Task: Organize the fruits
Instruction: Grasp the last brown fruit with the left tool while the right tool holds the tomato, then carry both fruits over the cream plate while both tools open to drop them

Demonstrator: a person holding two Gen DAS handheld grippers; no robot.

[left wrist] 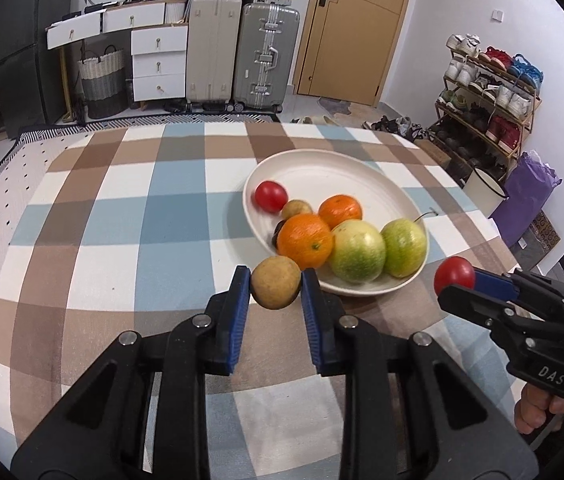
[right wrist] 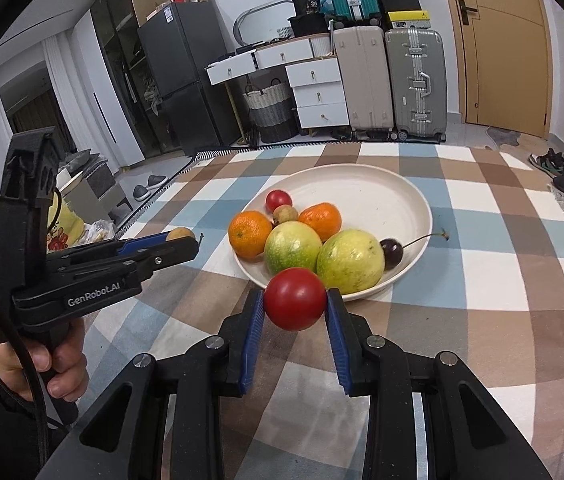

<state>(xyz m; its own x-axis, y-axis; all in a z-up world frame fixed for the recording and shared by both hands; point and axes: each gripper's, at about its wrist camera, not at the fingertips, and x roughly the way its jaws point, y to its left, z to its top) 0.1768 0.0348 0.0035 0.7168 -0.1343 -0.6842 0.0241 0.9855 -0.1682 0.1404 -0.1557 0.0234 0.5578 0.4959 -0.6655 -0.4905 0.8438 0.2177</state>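
Note:
My left gripper [left wrist: 276, 288] is shut on a small tan round fruit [left wrist: 276, 282], held above the table just before the near rim of the white plate [left wrist: 345, 168]. My right gripper [right wrist: 294, 305] is shut on a red tomato [right wrist: 294, 299], also just before the plate [right wrist: 381, 188]. The plate holds two oranges [left wrist: 305, 241], two green-yellow fruits [left wrist: 357, 251], a small tan fruit [left wrist: 295, 209], a red tomato [left wrist: 270, 196] and a dark cherry [right wrist: 391, 252]. Each gripper shows in the other's view: the right one [left wrist: 457, 280], the left one [right wrist: 186, 240].
The table has a checked blue, brown and white cloth [left wrist: 122, 208]. Beyond its far edge stand suitcases [left wrist: 268, 56], white drawers [left wrist: 158, 64] and a door [left wrist: 355, 28]. A shoe rack [left wrist: 489, 96] is at the right.

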